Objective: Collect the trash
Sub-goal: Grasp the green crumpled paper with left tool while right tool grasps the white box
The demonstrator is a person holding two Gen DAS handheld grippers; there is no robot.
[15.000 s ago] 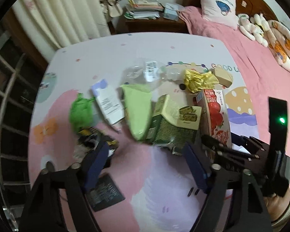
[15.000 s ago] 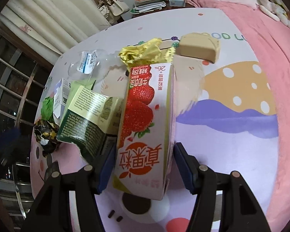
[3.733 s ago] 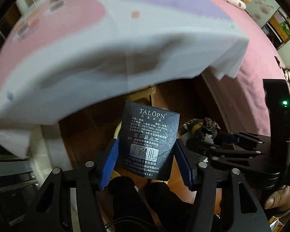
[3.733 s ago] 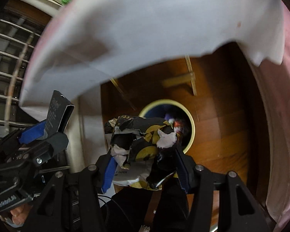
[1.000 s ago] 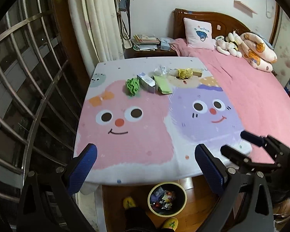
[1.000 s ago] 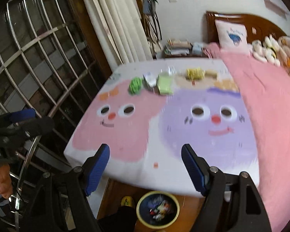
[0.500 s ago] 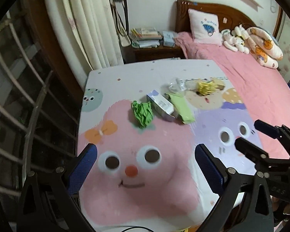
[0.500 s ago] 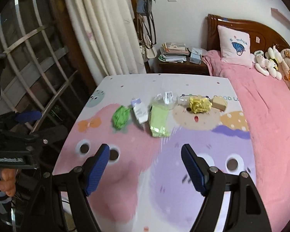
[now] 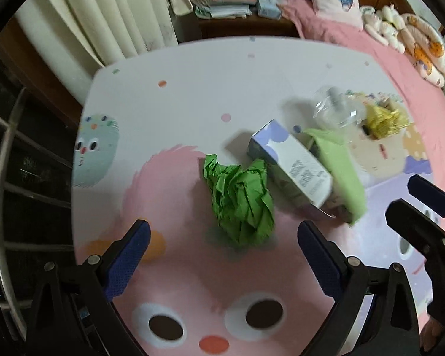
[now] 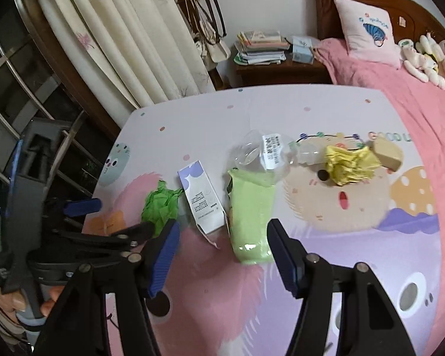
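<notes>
left tongs gaping above green paper wad | right tongs gaping, empty

Both grippers hang side by side, angled downward. The left gripper has its blue-padded fingers spread wide with nothing between them. The right gripper is likewise parted and empty.

On the bench, taking the carton as my mark: the crumpled paper lies just left of it, the flat pouch just right, the clear bottle behind the pouch, the wrapper and block farther right.
</notes>
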